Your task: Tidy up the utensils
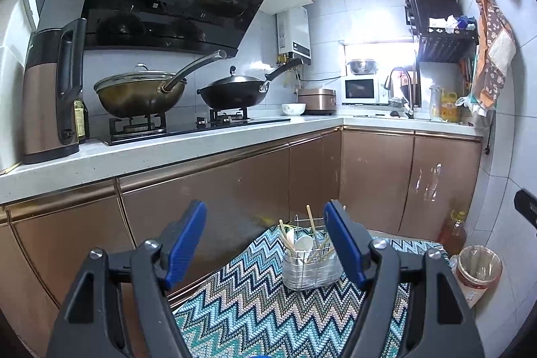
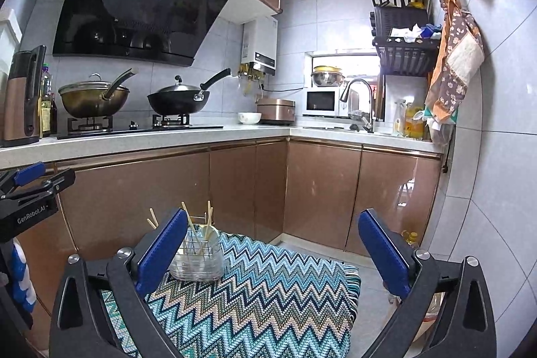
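A clear utensil holder (image 1: 310, 269) in a wire frame stands on a zigzag-patterned cloth (image 1: 261, 301). Several wooden chopsticks (image 1: 311, 218) and a white spoon (image 1: 303, 244) stick up out of it. My left gripper (image 1: 265, 217) is open, nothing between its blue pads, and the holder stands beyond it, just inside the right finger. In the right wrist view the same holder (image 2: 198, 260) with chopsticks (image 2: 189, 222) stands just past the left finger. My right gripper (image 2: 272, 225) is wide open and holds nothing. The left gripper's body (image 2: 30, 190) shows at that view's left edge.
Bronze cabinet doors (image 1: 214, 200) run behind the cloth under a white counter (image 1: 188, 150) with two woks (image 1: 141, 93) on a stove, a kettle (image 1: 50, 99), a rice cooker and a microwave. A lined bin (image 1: 478, 270) and an oil bottle (image 1: 453, 232) stand on the floor at right.
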Available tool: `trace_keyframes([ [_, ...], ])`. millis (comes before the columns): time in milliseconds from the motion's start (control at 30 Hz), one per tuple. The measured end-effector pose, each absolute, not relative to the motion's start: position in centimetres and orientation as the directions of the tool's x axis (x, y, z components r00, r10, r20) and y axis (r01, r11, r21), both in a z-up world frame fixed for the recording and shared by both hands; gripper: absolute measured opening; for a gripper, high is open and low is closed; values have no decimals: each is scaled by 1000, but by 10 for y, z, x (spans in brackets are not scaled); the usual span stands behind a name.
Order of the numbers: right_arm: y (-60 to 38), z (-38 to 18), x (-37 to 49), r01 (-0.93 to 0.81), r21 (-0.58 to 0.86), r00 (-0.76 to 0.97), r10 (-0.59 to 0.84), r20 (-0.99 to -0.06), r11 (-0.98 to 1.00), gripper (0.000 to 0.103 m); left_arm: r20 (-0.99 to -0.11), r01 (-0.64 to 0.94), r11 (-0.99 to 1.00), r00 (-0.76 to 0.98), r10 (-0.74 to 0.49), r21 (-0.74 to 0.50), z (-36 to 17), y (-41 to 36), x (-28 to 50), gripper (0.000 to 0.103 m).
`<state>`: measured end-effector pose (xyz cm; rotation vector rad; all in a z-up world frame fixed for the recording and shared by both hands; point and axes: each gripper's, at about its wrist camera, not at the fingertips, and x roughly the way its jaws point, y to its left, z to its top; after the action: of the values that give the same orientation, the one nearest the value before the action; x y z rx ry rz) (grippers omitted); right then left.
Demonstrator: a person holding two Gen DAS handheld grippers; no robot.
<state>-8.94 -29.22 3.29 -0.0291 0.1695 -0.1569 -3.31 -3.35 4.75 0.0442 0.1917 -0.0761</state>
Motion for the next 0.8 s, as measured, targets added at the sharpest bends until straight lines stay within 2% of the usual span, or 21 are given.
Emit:
trace_keyframes([
  [800,-296,20,-45,158,-59,960,-167,-226,986,102,-201,126,992,973,-118,29,39,-51,1,71],
])
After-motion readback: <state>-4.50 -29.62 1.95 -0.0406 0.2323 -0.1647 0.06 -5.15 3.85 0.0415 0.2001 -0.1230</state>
